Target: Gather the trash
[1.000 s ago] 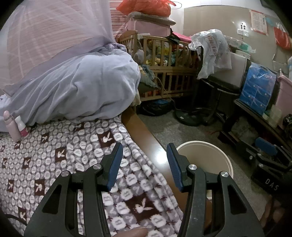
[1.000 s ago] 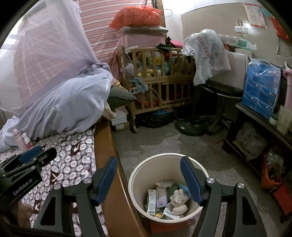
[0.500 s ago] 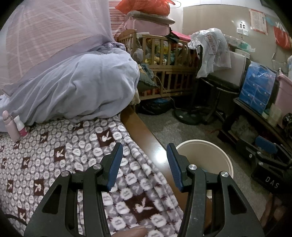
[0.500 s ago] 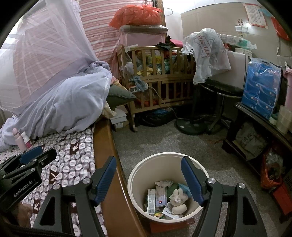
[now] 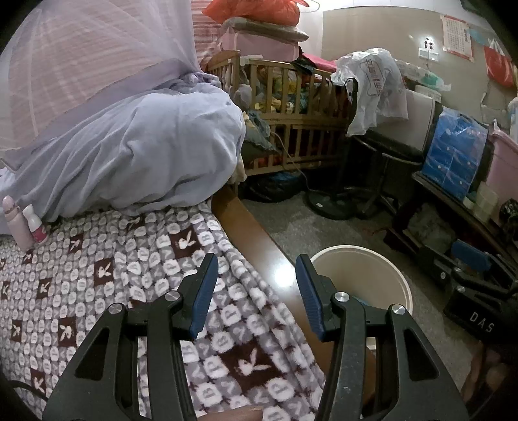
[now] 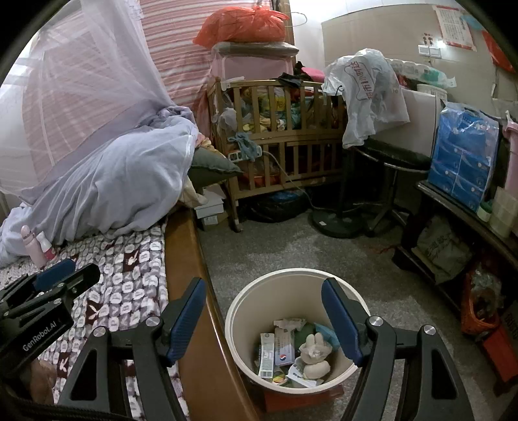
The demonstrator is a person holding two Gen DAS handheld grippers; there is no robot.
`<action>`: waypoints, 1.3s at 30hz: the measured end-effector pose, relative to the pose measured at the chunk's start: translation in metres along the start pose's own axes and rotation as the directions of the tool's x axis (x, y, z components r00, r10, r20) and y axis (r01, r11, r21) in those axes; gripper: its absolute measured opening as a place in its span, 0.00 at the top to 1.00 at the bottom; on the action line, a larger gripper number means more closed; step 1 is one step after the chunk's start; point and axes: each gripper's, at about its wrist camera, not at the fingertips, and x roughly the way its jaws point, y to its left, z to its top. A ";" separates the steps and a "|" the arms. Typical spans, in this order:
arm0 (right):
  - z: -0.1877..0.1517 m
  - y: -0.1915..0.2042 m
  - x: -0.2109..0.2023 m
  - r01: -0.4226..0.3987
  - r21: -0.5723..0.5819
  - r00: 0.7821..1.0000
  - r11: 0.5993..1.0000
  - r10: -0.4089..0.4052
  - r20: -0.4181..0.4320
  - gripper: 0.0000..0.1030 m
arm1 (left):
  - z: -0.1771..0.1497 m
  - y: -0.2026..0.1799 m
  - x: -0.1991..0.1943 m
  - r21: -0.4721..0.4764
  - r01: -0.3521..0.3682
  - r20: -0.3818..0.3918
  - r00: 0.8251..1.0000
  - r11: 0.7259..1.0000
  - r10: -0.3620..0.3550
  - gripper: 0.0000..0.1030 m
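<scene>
Bin [image 6: 293,327] on floor right of bed [image 6: 129,275], crib [image 6: 278,139] behind.

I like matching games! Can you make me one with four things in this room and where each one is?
Things:
1. trash bin
2. two small bottles
3. orange bag
4. white plastic bag

Places:
A. draped over the end of the wooden crib
B. standing on the patterned blanket, against the lilac quilt
C. on the floor beside the bed's wooden edge
D. high on top of the pink stack behind the crib

Pairs: 1-C, 2-B, 3-D, 4-A
</scene>
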 end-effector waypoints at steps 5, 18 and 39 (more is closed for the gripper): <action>-0.001 0.000 0.002 -0.001 -0.002 1.000 1.000 0.001 -0.005 0.30 | -0.001 0.000 0.000 0.000 0.001 -0.001 1.000 1.000 -0.001 0.53; -0.002 -0.003 0.007 0.000 -0.006 1.000 1.000 0.000 -0.021 0.30 | -0.004 0.001 0.001 0.003 0.008 -0.006 1.000 1.000 -0.008 0.53; -0.002 -0.005 0.008 0.000 -0.007 1.000 1.000 0.000 -0.029 0.30 | -0.009 0.004 0.005 0.014 0.022 -0.019 1.000 1.000 -0.021 0.53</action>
